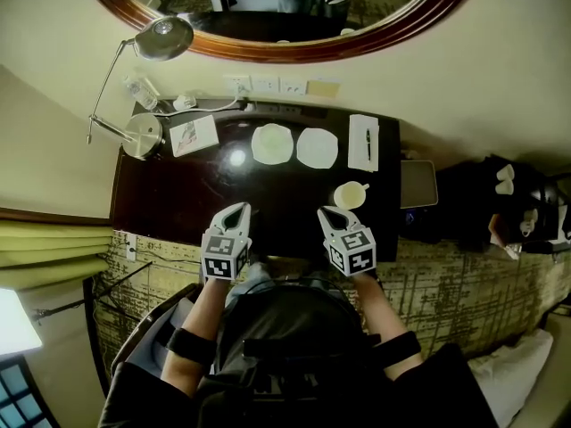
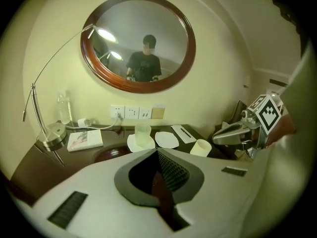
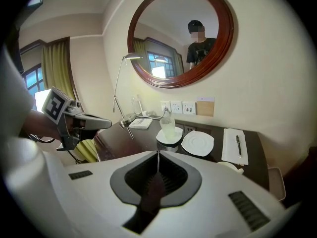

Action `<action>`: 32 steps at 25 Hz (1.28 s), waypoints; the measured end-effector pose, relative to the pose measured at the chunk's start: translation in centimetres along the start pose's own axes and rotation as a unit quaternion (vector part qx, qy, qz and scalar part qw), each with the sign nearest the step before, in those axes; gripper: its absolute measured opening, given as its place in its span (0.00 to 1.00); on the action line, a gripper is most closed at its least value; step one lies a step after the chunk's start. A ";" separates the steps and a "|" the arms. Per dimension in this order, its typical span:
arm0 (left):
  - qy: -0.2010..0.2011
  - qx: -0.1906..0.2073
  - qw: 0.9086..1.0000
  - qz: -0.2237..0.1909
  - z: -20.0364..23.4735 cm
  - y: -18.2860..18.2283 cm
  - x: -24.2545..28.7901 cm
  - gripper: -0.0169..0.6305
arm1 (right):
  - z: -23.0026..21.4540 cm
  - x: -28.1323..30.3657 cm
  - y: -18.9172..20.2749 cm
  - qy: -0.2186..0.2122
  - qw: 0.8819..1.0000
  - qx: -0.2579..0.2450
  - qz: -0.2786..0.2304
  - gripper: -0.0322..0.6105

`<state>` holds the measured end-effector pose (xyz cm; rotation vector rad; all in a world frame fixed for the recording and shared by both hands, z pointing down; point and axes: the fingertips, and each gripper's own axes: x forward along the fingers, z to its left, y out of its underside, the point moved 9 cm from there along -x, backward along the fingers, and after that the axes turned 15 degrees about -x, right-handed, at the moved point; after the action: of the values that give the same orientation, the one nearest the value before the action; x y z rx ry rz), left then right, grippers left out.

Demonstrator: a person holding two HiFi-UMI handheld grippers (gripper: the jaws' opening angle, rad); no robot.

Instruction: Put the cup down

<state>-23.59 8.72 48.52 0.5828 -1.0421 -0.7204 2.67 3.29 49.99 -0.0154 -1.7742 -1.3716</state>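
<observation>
Cup (image 1: 350, 195) upright on dark desk (image 1: 178, 194) beneath oval wall mirror (image 1: 250, 20), apparently empty

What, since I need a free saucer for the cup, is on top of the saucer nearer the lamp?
A translucent glass stands upright on that saucer, covering its middle; only the rim shows. Whether the glass holds anything cannot be told. The other saucer is bare.
</observation>
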 end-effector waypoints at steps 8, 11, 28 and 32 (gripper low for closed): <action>-0.007 0.001 1.000 0.028 0.0 -0.1 1.4 0.03 | 0.3 0.4 0.3 -0.012 1.000 -0.008 0.012 0.09; -0.007 0.015 0.999 0.043 0.3 -0.6 2.5 0.03 | 0.6 0.5 0.2 -0.014 1.000 -0.009 0.019 0.09; 0.035 0.301 0.933 0.195 2.3 -8.0 19.8 0.80 | 3.2 4.1 2.3 -0.029 0.999 0.009 0.045 0.09; 0.044 0.332 0.914 0.230 3.5 -7.2 23.9 0.86 | 3.5 4.5 3.6 -0.027 0.998 0.026 0.050 0.09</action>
<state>-20.96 -14.51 57.93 0.8960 -1.2802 0.0973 -0.52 5.30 55.52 -0.1121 -1.8280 -1.2647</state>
